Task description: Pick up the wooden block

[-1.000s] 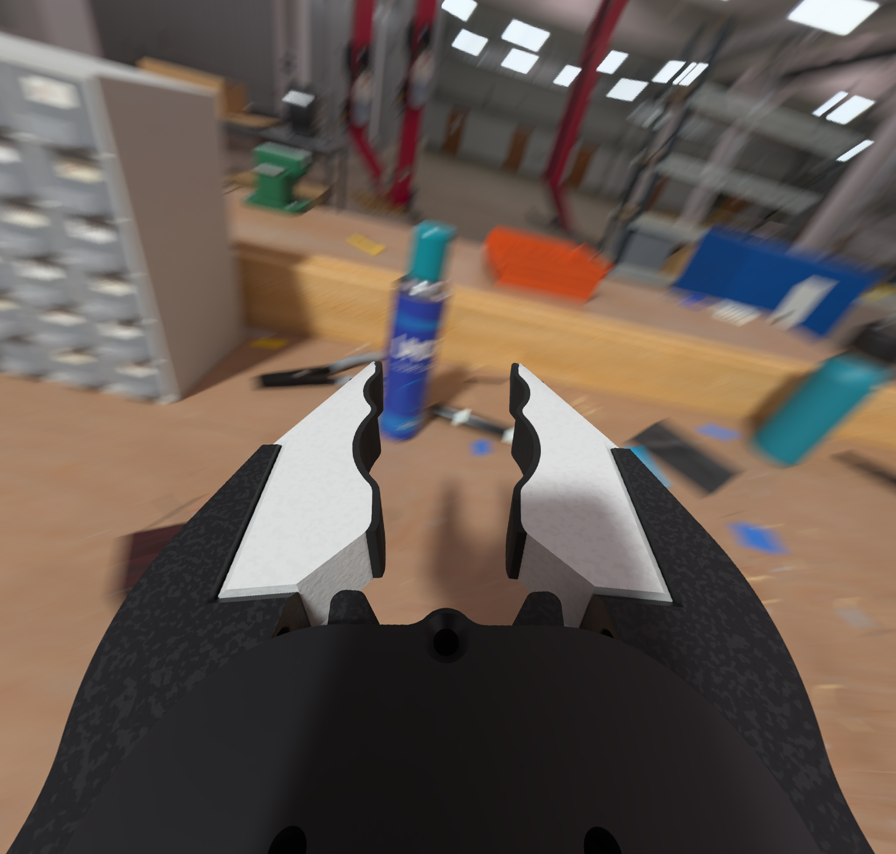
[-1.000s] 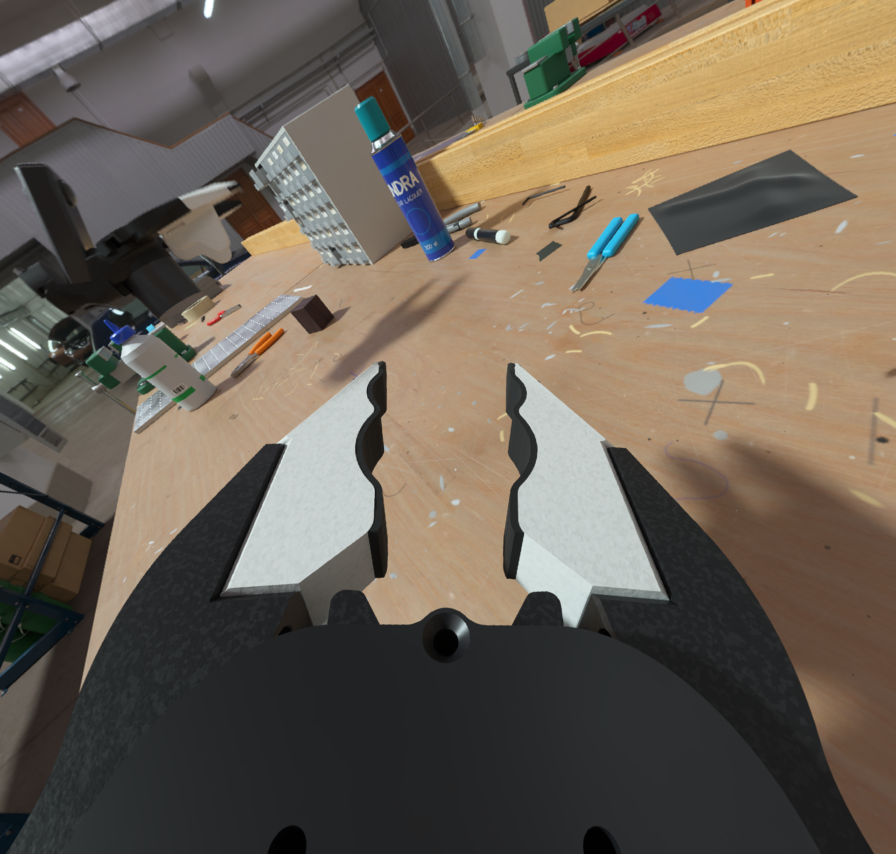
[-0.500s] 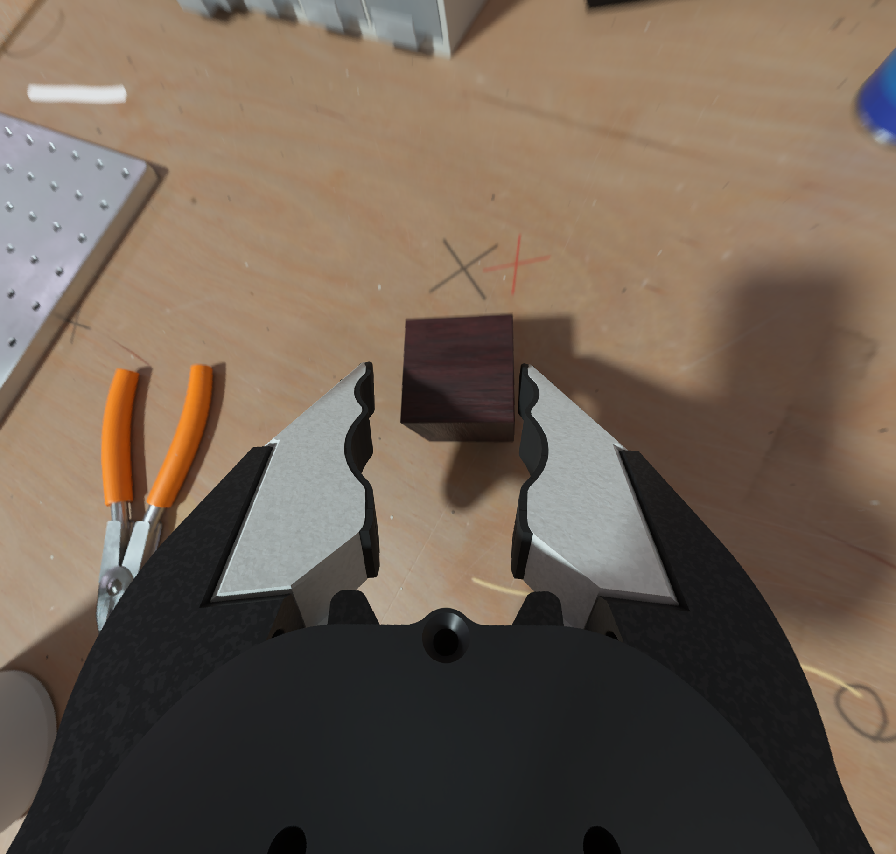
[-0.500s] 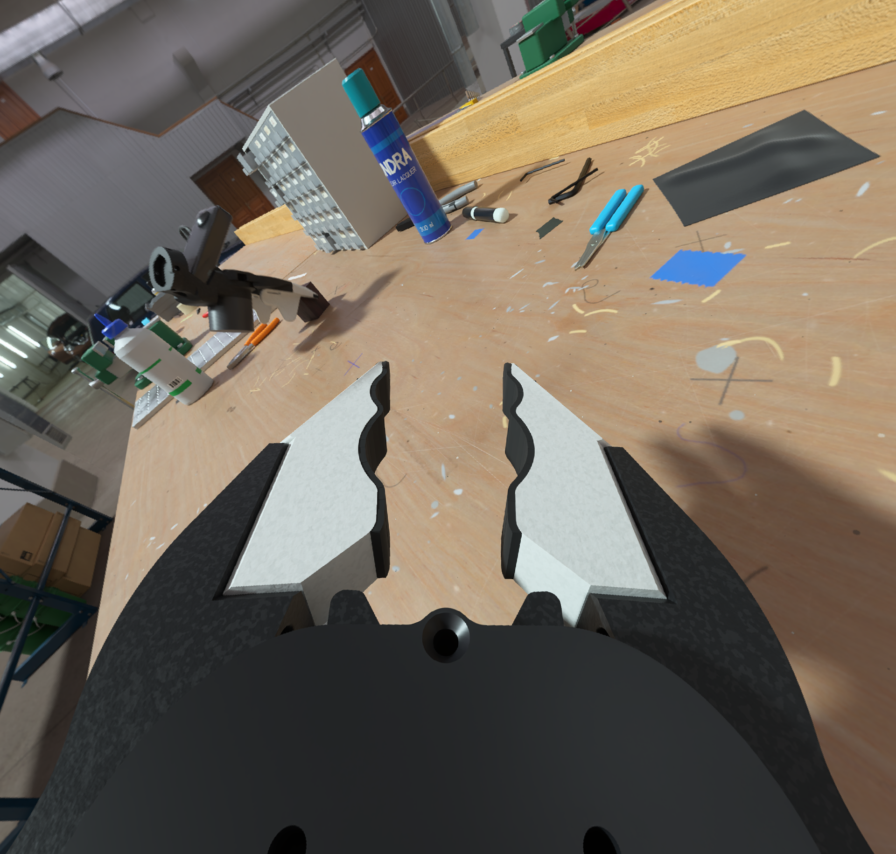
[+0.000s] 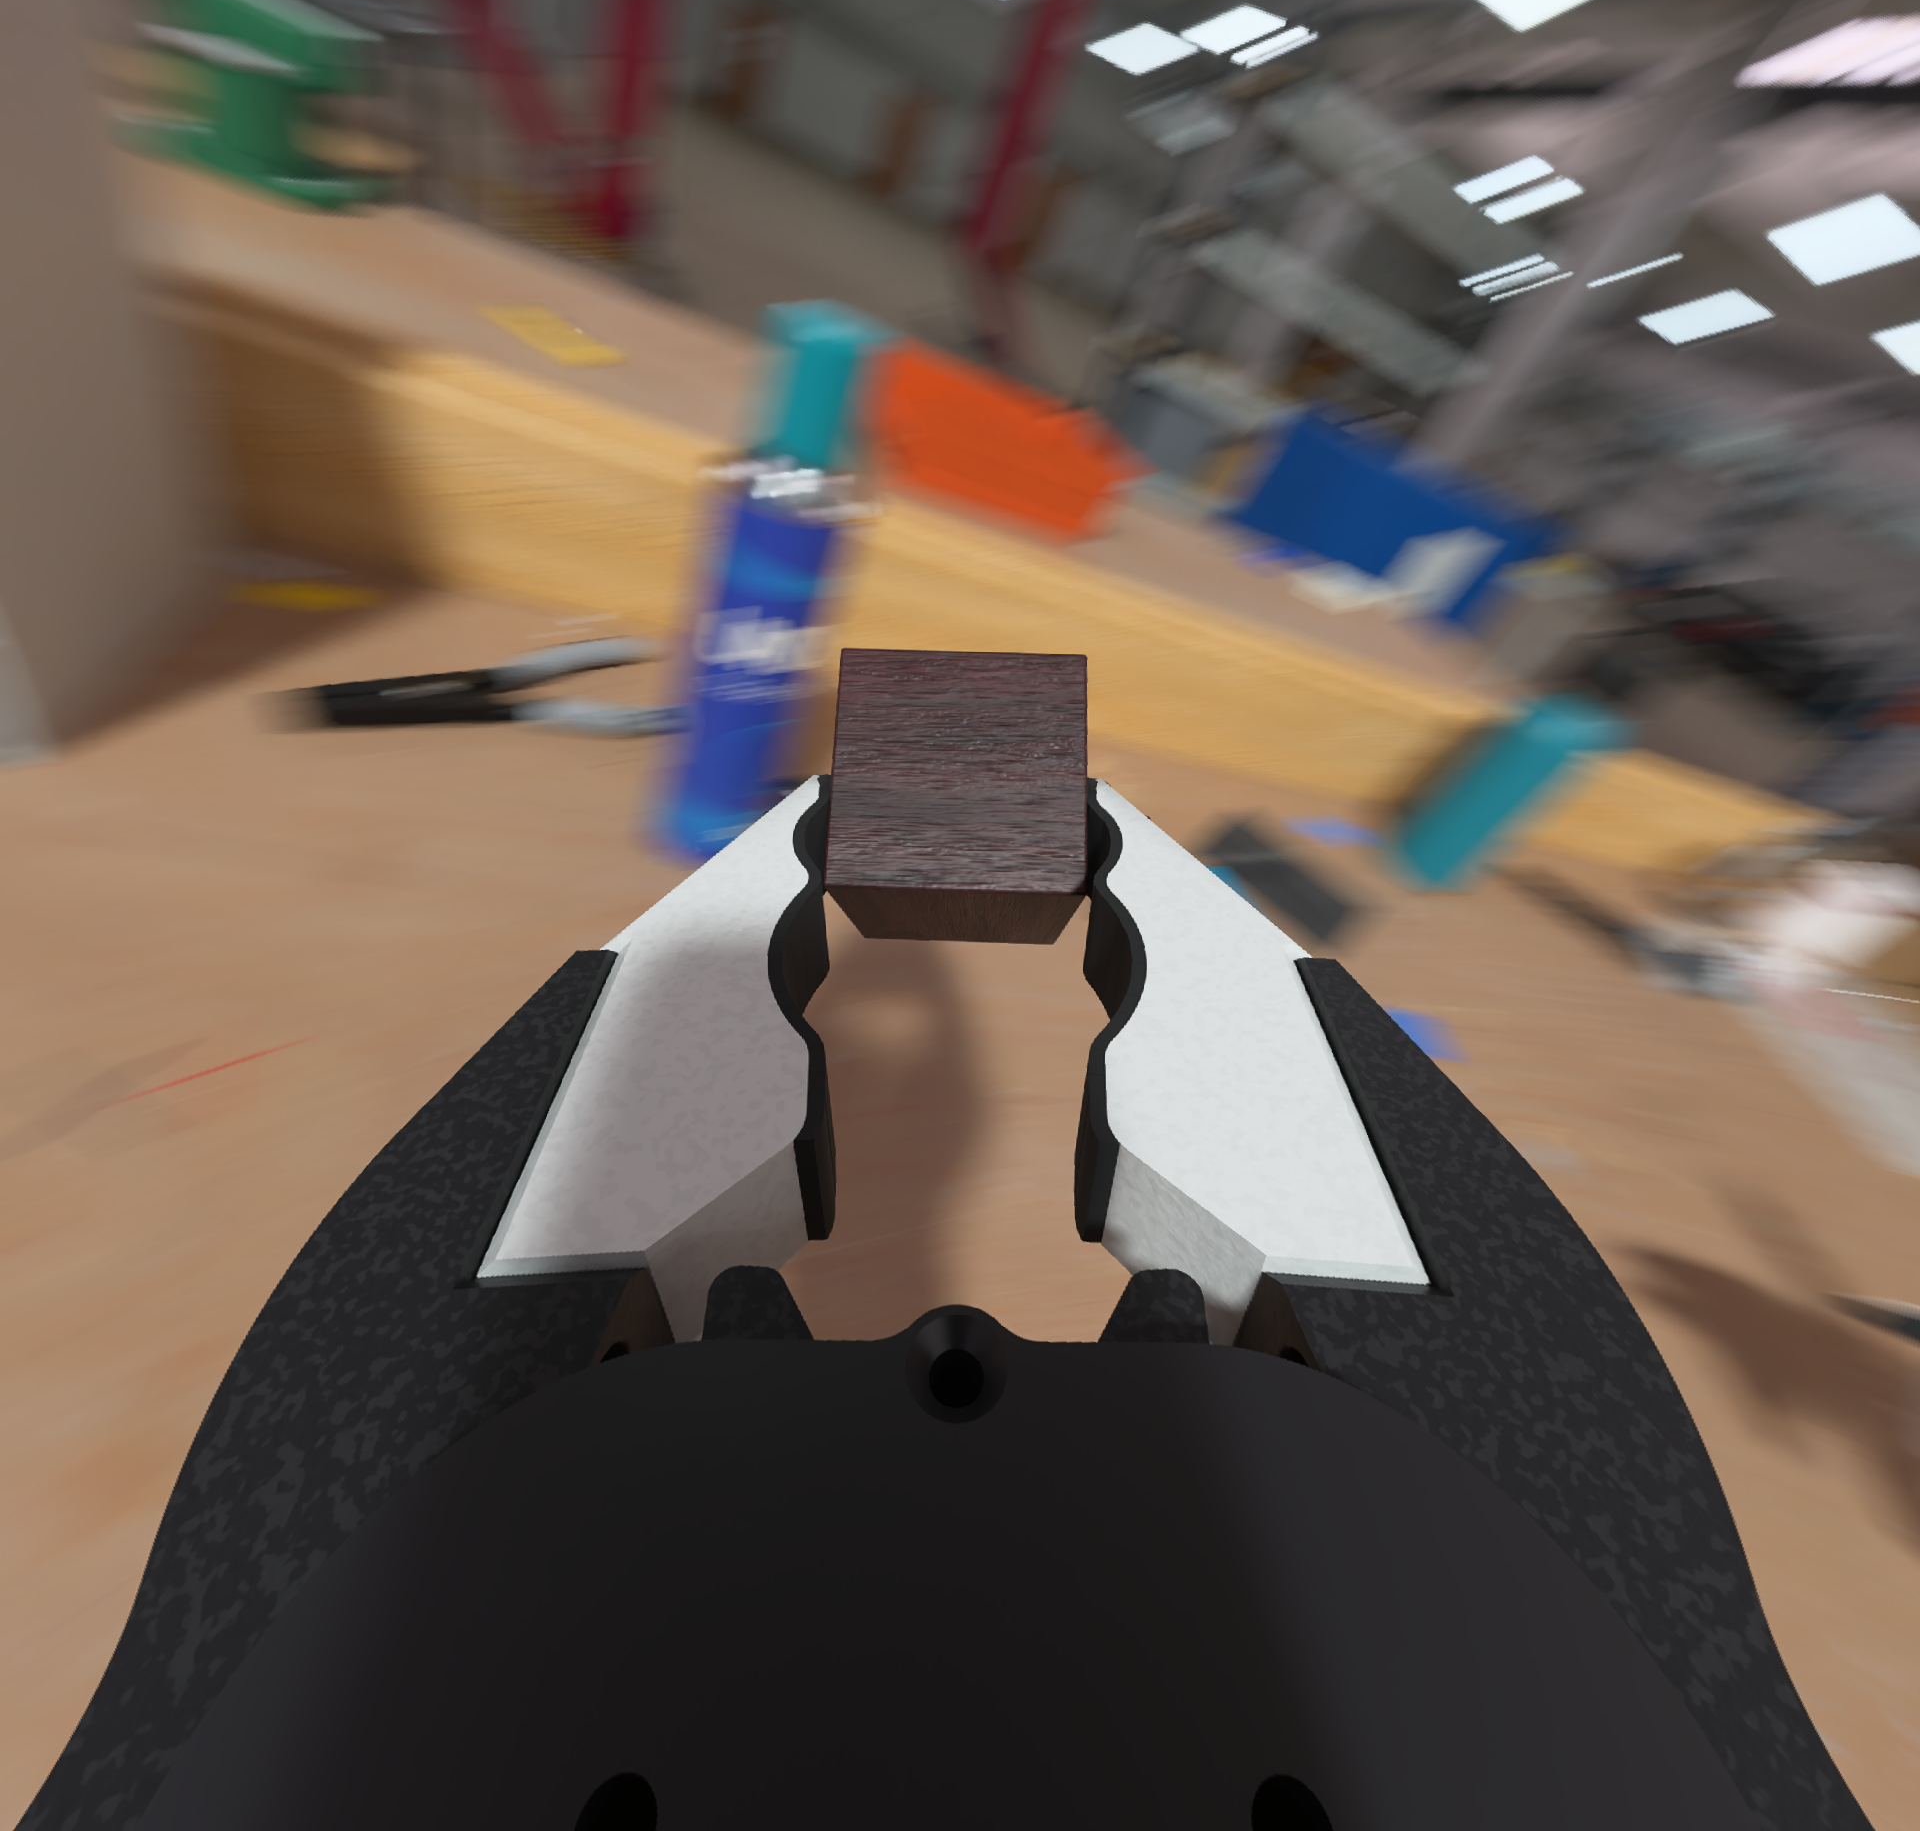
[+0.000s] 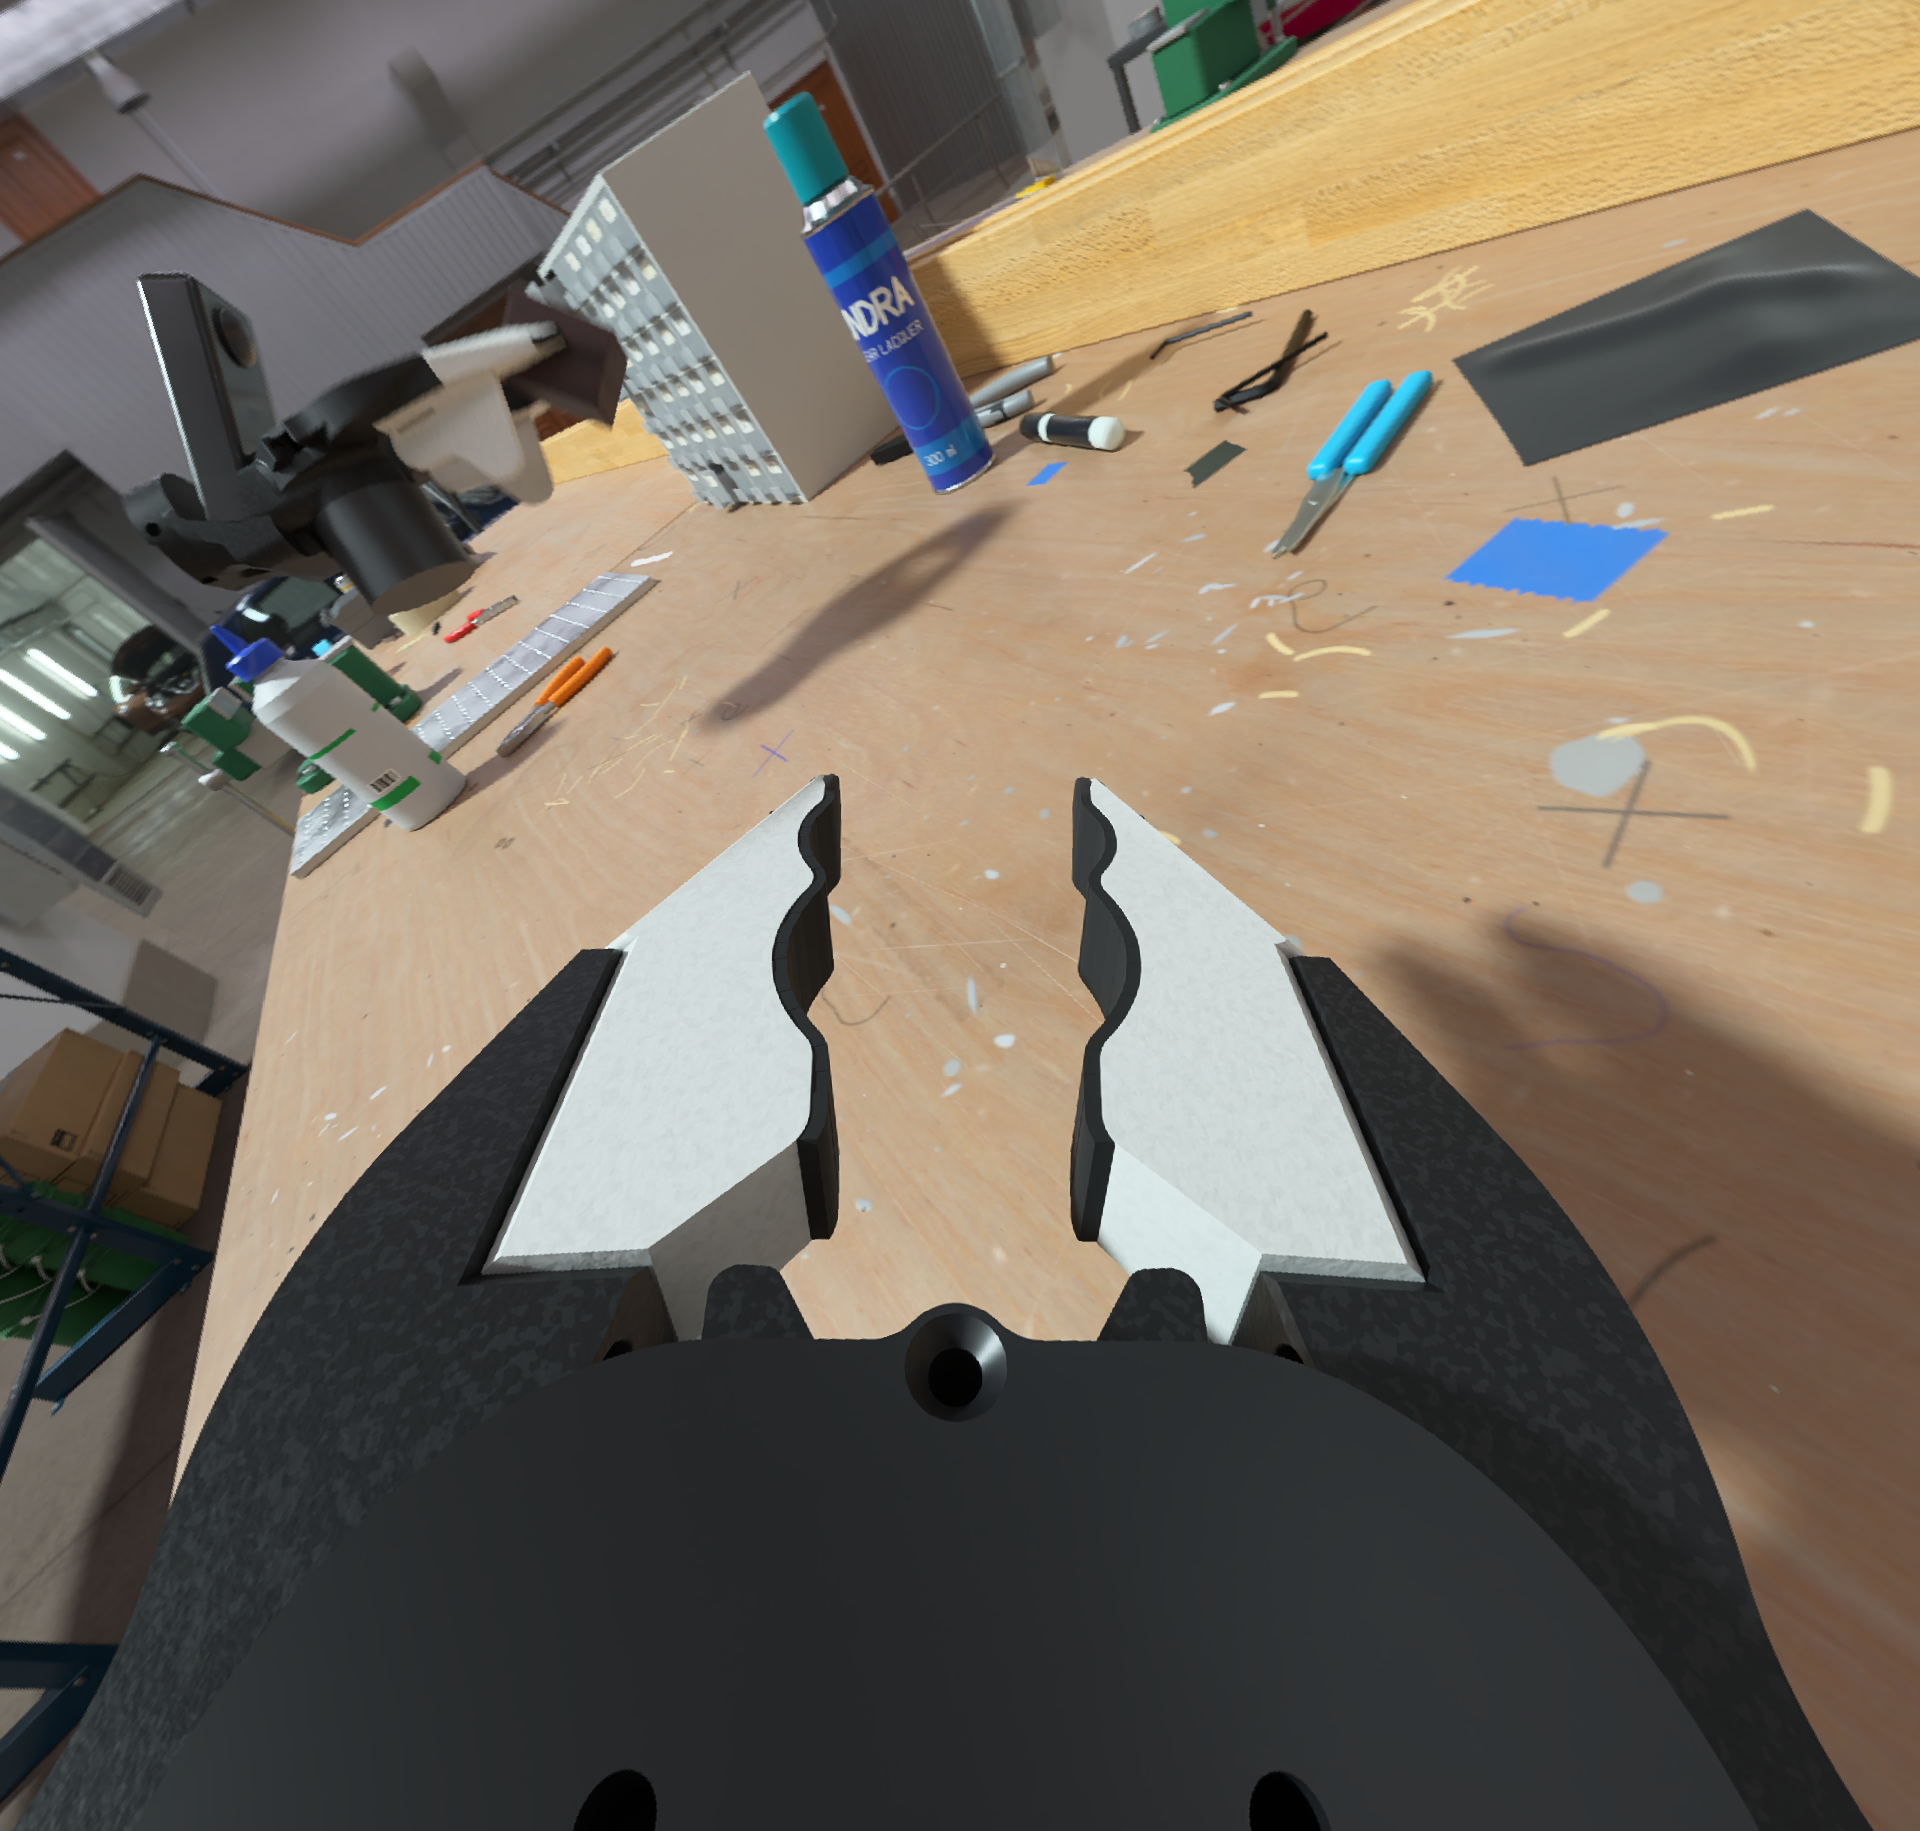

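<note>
The dark brown wooden block (image 5: 958,782) is clamped between the fingertips of my left gripper (image 5: 958,807), held up in the air above the workbench. In the right wrist view the same block (image 6: 574,360) shows at the tip of the left gripper (image 6: 540,342), high above the bench at the far left. My right gripper (image 6: 954,794) is open and empty, low over the plywood benchtop (image 6: 1039,638). The left wrist view is blurred behind the block.
A blue spray can (image 6: 883,316) and a grey drawer cabinet (image 6: 717,327) stand at the back. Blue scissors (image 6: 1351,451), a black sheet (image 6: 1704,327), markers, a white glue bottle (image 6: 343,732), orange pliers (image 6: 556,695) and a metal plate (image 6: 530,654) lie on the bench. A timber beam (image 6: 1403,119) runs behind.
My left gripper has shut on the wooden block, lifted it off the bench and tilted up from pointing down to pointing forward. The right gripper has barely moved.
</note>
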